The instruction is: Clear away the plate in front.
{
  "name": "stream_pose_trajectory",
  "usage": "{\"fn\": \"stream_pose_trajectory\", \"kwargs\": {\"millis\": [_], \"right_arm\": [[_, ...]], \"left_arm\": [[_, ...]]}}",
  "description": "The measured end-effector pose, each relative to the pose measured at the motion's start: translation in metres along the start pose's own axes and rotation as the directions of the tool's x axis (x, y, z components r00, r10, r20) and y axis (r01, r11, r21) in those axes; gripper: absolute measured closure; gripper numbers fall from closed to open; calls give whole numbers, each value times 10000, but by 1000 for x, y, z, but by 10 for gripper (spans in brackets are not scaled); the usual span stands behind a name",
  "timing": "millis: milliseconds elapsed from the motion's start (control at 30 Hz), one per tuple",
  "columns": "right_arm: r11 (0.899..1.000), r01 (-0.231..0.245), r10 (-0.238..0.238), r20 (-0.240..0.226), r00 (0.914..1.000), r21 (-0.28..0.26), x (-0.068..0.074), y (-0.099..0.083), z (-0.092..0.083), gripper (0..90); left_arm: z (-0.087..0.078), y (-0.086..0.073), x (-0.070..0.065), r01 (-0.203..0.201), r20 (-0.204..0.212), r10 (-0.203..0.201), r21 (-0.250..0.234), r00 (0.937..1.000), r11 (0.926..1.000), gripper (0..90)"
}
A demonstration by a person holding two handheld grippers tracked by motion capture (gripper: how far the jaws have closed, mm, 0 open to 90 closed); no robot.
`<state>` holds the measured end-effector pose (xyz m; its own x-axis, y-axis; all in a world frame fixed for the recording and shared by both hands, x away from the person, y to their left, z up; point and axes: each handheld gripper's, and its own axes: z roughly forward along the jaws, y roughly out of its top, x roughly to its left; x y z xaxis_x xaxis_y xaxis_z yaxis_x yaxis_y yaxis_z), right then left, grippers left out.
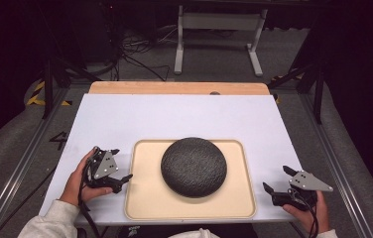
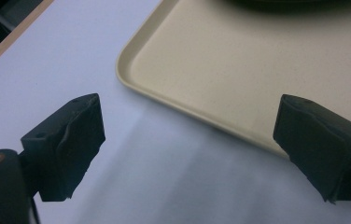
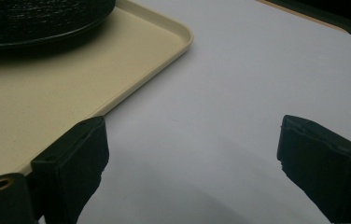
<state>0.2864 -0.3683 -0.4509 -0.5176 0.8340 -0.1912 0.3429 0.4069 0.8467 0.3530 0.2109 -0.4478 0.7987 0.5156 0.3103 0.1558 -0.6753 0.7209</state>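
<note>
A beige tray (image 1: 147, 193) lies on the white table top near the front edge. A dark grey, rough-textured dome (image 1: 193, 166) sits in its middle. My left gripper (image 1: 121, 164) rests just off the tray's left rim, open, with nothing between its jaws. My right gripper (image 1: 276, 178) sits just off the tray's right rim, also open and holding nothing. In the left gripper view the left gripper (image 2: 190, 112) faces a rounded corner of the tray (image 2: 257, 60). In the right gripper view the right gripper (image 3: 192, 126) stands over bare table beside the tray (image 3: 71, 79), with the dome (image 3: 33, 18) at the top left.
The white table top (image 1: 174, 116) stretches behind and to both sides of the tray. A wooden strip (image 1: 174, 88) runs along its far edge. Beyond stand a white table frame (image 1: 219, 34) and cables on the floor. Dark metal rails flank the table.
</note>
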Motion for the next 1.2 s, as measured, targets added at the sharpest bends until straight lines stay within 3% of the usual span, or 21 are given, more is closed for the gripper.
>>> {"fn": "stream_pose_trajectory", "kwargs": {"millis": [367,767,833,1000,1133,1200], "right_arm": [[9999,95,-95,6,10000,66,1,0,1,94],[9999,63,-63,12,10000,146,1,-1,2,94],[9998,88,-89,16,10000,166,1,-1,3,94],[9998,90,-90,-11,10000,174,1,0,4,94],[9998,104,-103,-22,9999,180,1,0,4,94],[9998,78,-77,-23,10000,169,0,0,4,94]], "left_arm": [[-6,-17,5,284,-210,-282,71,9994,9996,95],[-26,-38,9,1178,-393,-1193,-384,9921,9923,95],[-28,-41,8,1142,-483,-1156,-308,9921,9930,95],[-32,-47,7,1486,-308,-1500,-449,9882,9879,86],[-35,-55,7,2121,-154,-2135,-642,9768,9751,78],[-37,-58,7,2206,-172,-2223,-705,9748,9728,76]]}}
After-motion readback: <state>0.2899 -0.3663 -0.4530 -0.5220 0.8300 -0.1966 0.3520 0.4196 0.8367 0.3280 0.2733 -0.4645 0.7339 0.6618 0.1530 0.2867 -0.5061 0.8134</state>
